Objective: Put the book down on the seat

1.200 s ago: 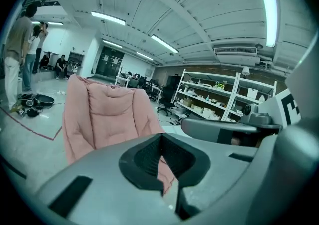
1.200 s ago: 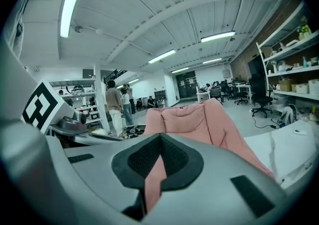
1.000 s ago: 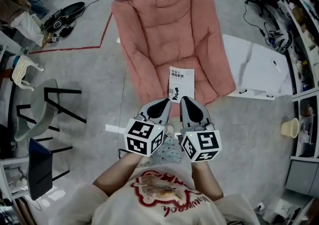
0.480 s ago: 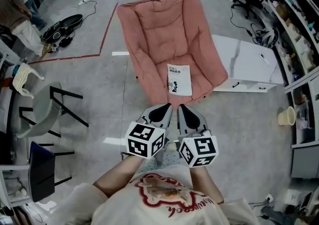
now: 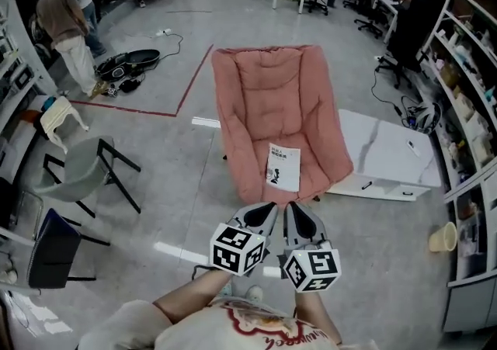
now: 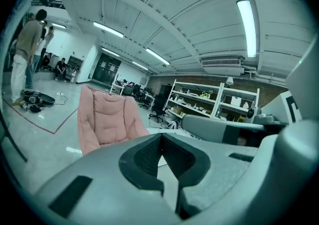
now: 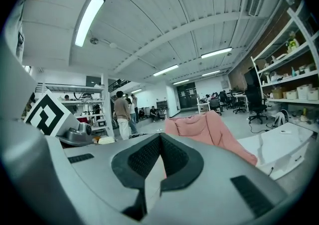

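Left gripper point(image 5: 264, 213) and right gripper point(image 5: 298, 215) are both closed and empty, while the book point(image 5: 284, 168) lies on the seat point(image 5: 264, 100). It sits near the front edge, so a knock to the chair could slide it off.

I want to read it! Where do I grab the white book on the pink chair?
Pinch the white paperback book by its near edge, coming from the front. It lies flat by the front lip of the pink padded chair, so a jaw could probably slip under.
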Available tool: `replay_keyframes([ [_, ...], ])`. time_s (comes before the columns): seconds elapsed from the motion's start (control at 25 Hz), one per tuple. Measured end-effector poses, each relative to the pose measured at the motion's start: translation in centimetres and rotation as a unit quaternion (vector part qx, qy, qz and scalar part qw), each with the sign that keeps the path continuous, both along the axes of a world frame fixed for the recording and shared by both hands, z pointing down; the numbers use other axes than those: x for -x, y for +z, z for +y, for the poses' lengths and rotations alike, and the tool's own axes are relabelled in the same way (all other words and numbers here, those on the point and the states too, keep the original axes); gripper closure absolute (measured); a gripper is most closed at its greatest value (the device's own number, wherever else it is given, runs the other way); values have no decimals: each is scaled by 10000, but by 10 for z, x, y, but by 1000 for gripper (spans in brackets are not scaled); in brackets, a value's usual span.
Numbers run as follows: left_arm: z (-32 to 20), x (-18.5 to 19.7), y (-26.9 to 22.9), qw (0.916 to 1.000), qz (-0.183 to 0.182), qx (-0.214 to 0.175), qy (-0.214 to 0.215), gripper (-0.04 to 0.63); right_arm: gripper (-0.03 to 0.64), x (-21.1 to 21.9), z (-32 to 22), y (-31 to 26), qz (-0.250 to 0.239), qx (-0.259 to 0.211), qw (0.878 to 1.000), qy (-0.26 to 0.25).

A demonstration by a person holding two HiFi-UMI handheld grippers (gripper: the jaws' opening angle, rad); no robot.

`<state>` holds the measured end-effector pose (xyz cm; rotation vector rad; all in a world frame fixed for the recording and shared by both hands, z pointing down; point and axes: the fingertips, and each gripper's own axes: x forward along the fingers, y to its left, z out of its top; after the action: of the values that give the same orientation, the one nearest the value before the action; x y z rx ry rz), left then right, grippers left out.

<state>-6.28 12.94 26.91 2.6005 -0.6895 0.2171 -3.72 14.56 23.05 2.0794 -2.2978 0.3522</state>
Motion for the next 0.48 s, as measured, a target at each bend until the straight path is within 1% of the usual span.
replay_keyframes([
  [0.12,19,0,2,9998,-110,-72,-159,592,617,0,17,-1,-46,-45,9998,-179],
  [0.24,33,9,11,9989,-237,-93,-383,592,617,7,31,4,-136,-72,9992,-359],
  [0.36,44,14,16,9983,-129,38,-570,592,617,9,43,7,-160,-60,9987,-476],
  [0.48,58,19,10,9984,-61,-24,-564,592,617,11,54,4,-104,-115,9989,-448],
])
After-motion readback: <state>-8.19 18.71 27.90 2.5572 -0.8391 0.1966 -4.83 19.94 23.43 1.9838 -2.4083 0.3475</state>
